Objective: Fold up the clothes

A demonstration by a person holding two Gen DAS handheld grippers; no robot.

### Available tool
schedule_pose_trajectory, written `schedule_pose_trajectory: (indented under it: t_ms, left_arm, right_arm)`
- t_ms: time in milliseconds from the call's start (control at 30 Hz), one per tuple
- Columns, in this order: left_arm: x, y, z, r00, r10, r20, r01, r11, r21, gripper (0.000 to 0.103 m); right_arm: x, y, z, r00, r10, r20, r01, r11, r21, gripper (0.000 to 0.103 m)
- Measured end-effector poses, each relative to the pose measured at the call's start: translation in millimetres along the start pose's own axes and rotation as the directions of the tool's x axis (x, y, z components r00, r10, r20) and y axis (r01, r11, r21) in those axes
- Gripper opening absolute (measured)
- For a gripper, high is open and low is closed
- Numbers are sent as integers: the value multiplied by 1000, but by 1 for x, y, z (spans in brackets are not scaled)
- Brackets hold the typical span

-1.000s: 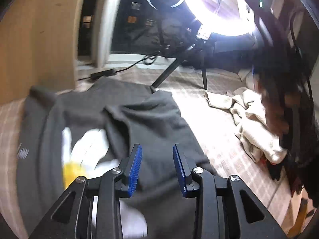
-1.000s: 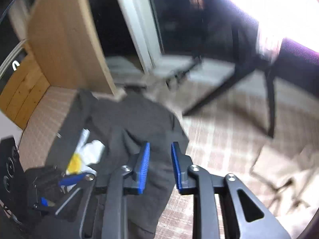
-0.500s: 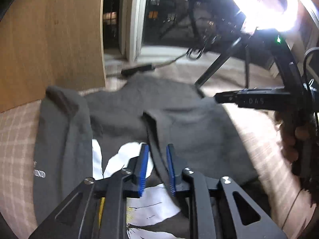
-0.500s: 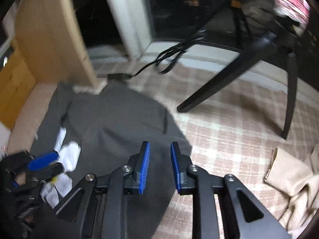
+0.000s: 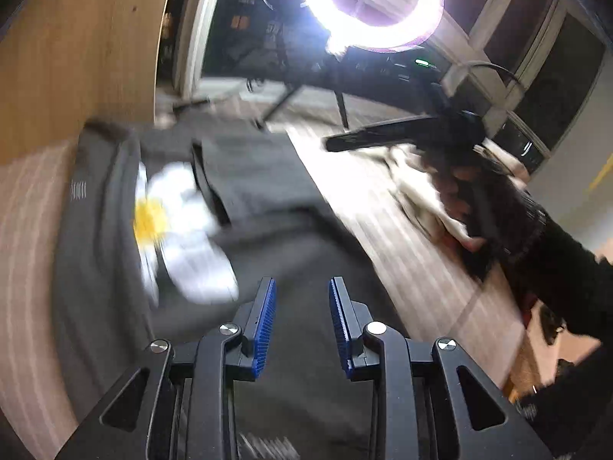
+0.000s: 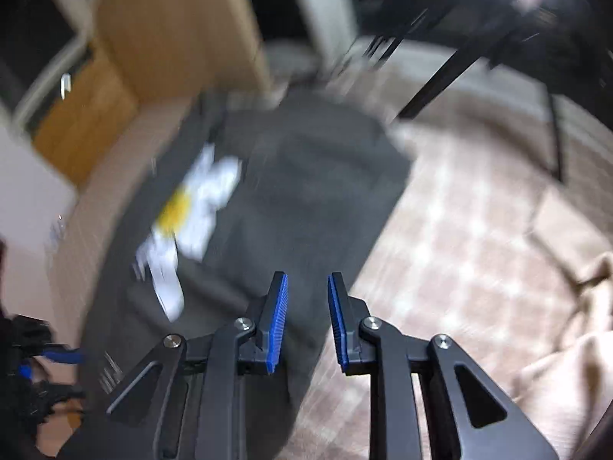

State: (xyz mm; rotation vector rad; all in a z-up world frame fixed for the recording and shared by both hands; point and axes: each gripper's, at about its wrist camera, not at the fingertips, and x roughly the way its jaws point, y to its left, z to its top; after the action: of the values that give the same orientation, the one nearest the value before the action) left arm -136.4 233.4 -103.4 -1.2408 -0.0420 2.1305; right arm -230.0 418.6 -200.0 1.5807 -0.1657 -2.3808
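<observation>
A dark grey shirt [image 5: 268,191] with a white and yellow daisy print [image 5: 172,211] lies on the checked bedcover, with its side parts folded in over the print. It also shows in the right wrist view [image 6: 306,191]. My left gripper [image 5: 300,291] is open and empty, held above the shirt's near end. My right gripper [image 6: 306,283] is open and empty, above the shirt's right edge. Both views are blurred by motion. The right gripper also shows in the left wrist view [image 5: 345,142], held in a hand at the right.
A cream garment [image 6: 567,326] lies crumpled on the checked cover [image 6: 479,230] to the right. A ring light [image 5: 371,7] on a black tripod [image 6: 440,84] stands at the far side. A wooden panel [image 5: 76,57] rises at the left.
Both grippers have opened wider and pulled back toward the near end of the shirt. The shirt lies as it did.
</observation>
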Motion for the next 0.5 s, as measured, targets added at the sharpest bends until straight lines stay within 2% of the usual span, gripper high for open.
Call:
schedule_pose_trajectory:
  t_ms: [33, 100, 133, 167, 233, 333, 400, 500]
  left_arm:
    - [-2, -8, -14, 1000, 3, -17, -3, 1000, -2, 27]
    - [-5, -23, -40, 999, 0, -45, -1, 1000, -3, 27]
    - [-5, -31, -53, 998, -5, -61, 5, 1000, -6, 27]
    - [-6, -38, -66, 997, -4, -80, 3, 1000, -8, 27]
    - [-8, -51, -90, 993, 15, -115, -15, 1000, -6, 27]
    - [-23, -60, -121, 989, 30, -148, -32, 999, -12, 27]
    - [-34, -60, -142, 982, 68, -174, -69, 998, -2, 27]
    - [-48, -60, -176, 973, 103, -208, -100, 995, 25, 27]
  right_arm:
    - [8, 3, -5, 999, -17, -30, 16, 1000, -22, 22]
    - [13, 3, -17, 995, -93, -36, 91, 994, -56, 21]
    - [14, 0, -21, 989, -140, -39, 137, 989, -64, 26]
    - [12, -7, -23, 985, -170, -41, 168, 985, -47, 29]
    - [-8, -19, -29, 982, -185, -25, 186, 982, 25, 29]
    - [-59, -16, -50, 985, -169, 44, 166, 983, 73, 29]
    - [-96, -2, -80, 992, -101, 79, 95, 993, 76, 30]
    - [-132, 33, -153, 997, -15, 76, 10, 998, 60, 31]
